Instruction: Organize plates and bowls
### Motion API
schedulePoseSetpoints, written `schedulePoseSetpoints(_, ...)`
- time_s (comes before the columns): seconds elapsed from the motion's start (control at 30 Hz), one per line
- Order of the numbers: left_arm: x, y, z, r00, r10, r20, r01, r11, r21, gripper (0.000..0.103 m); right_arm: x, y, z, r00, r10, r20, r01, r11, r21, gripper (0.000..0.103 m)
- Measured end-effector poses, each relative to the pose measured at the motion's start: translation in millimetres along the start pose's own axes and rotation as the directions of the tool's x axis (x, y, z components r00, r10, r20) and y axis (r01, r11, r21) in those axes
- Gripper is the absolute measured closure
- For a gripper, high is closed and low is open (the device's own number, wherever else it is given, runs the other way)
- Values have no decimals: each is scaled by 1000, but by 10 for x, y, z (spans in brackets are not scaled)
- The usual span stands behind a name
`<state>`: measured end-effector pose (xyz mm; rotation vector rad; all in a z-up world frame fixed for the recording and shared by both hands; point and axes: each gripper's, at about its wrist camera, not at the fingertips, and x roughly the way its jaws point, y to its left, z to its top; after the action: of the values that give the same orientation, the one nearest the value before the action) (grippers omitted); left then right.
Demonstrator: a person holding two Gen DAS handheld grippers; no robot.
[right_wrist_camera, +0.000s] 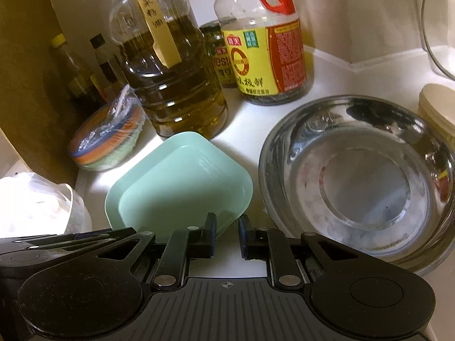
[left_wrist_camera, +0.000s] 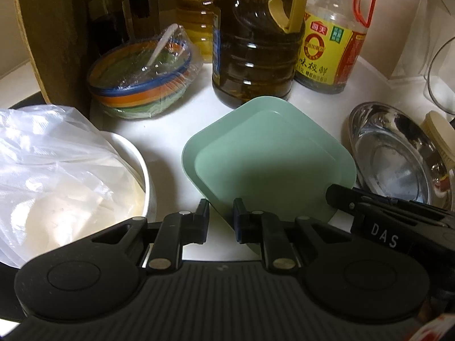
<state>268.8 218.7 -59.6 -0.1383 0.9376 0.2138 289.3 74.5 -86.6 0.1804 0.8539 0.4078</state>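
A pale green square plate (left_wrist_camera: 270, 159) lies on the white counter, also in the right wrist view (right_wrist_camera: 182, 187). My left gripper (left_wrist_camera: 221, 221) stands at the plate's near corner with the rim in the narrow gap between its fingers. My right gripper (right_wrist_camera: 227, 237) stands at the plate's right near edge, fingers a little apart with the rim between them; it also shows at the right of the left wrist view (left_wrist_camera: 341, 196). A steel bowl (right_wrist_camera: 358, 179) sits right of the plate. A stack of coloured bowls wrapped in plastic (left_wrist_camera: 142, 82) stands behind, at the left.
A large oil bottle (left_wrist_camera: 256, 42) and a soy sauce bottle (left_wrist_camera: 330, 42) stand close behind the plate. A white bowl holding a plastic bag (left_wrist_camera: 57, 170) sits at the left. A wooden board (left_wrist_camera: 48, 28) leans at the far left. A glass vessel (right_wrist_camera: 440, 28) stands at the right.
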Motion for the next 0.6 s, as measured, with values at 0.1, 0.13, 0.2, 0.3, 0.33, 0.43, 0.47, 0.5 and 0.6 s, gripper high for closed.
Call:
schedulePoseSetpoints(0.1,-50,14,23,1000,2,13,-2,1000,-9,87,-41,22,33,1000,9,11,-9,1000,-10,87)
schedulePoseSetpoints(0.13,-72,12,33,1000,5,21,-4,1000,-10,87,-55,25,48,1000,13,15,-13,1000,-13,87)
schedulePoseSetpoints(0.2,-113,0,53,999,7,35,-6,1000,-14,87,-89,35,74,999,20,26,-20,999,-25,87)
schedulePoseSetpoints(0.3,-182,-46,84,999,11,53,-10,1000,-17,87,-159,18,123,999,32,44,-30,999,-31,87)
schedulePoseSetpoints(0.33,-207,-68,93,998,11,59,-10,1000,-13,87,-187,10,136,998,33,49,-32,999,-33,87)
schedulePoseSetpoints(0.43,-255,-155,129,997,6,72,-5,1000,-8,87,-262,-39,176,997,37,61,-35,999,-30,87)
schedulePoseSetpoints(0.47,-269,-188,134,997,0,75,0,1000,-6,87,-290,-66,187,997,36,66,-34,999,-30,87)
schedulePoseSetpoints(0.5,-278,-227,140,997,-4,77,5,1000,-3,87,-321,-97,197,997,33,71,-32,999,-28,87)
schedulePoseSetpoints(0.6,-309,-381,143,996,-22,84,21,1000,19,87,-403,-217,213,996,17,83,-16,1000,-12,87)
